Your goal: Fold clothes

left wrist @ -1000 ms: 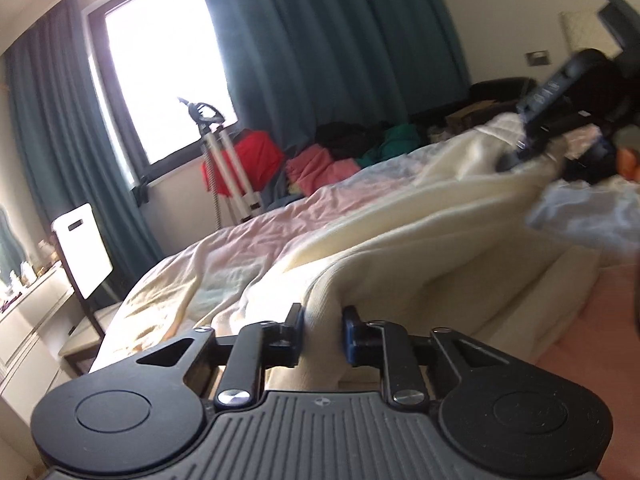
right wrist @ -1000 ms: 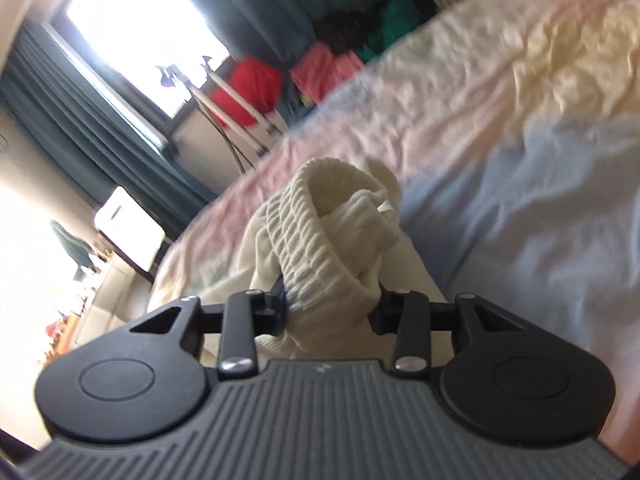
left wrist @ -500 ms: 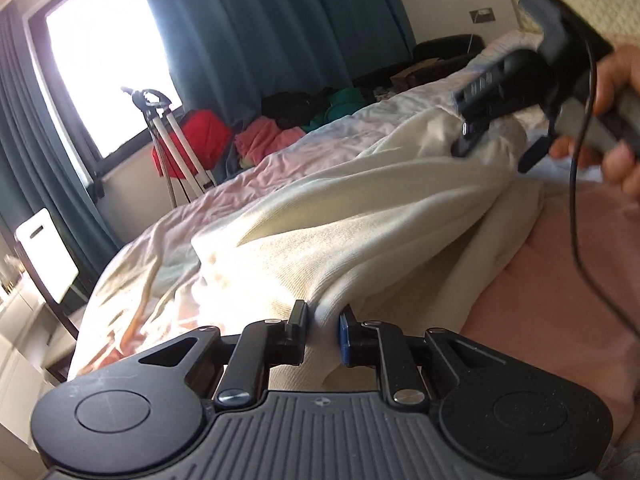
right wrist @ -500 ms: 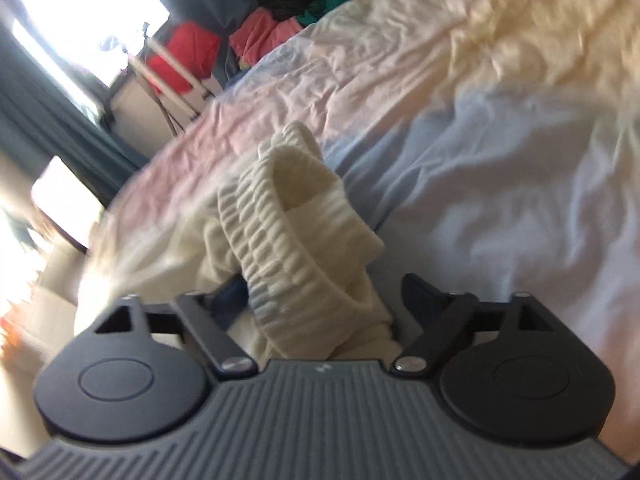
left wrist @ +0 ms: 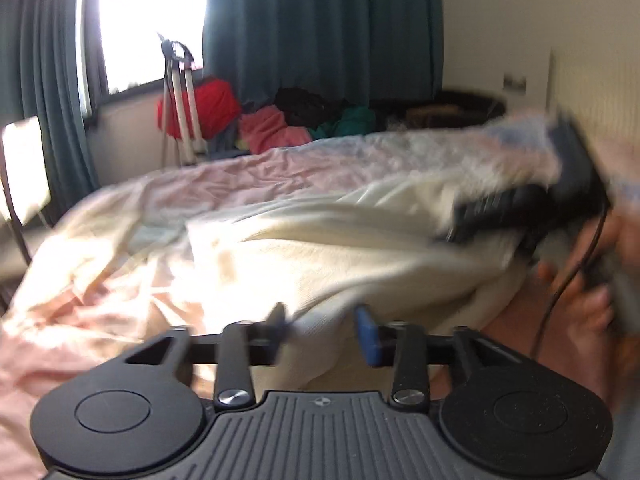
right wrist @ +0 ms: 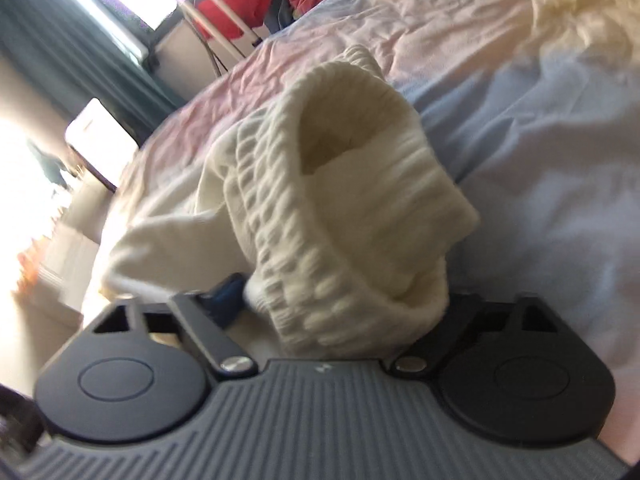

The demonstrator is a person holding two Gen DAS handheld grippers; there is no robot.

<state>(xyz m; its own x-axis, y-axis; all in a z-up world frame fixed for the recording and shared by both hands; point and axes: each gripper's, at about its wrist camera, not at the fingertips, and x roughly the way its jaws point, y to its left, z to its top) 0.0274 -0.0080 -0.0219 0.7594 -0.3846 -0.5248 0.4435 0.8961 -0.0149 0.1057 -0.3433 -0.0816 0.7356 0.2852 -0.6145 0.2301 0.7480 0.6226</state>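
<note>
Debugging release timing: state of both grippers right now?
Left gripper: open, cream sweater loose between its fingers.
Right gripper: open, the sweater's ribbed cuff lying between its spread fingers.

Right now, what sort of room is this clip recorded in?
Most likely a bedroom at home. A bed with a rumpled pastel sheet fills the view, teal curtains hang by a bright window, and a pile of clothes sits beyond the bed. A cream sweater lies on the bed.

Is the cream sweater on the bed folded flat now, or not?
Not folded. The cream sweater lies bunched and rumpled on the bed, its ribbed cuff standing open.
</note>
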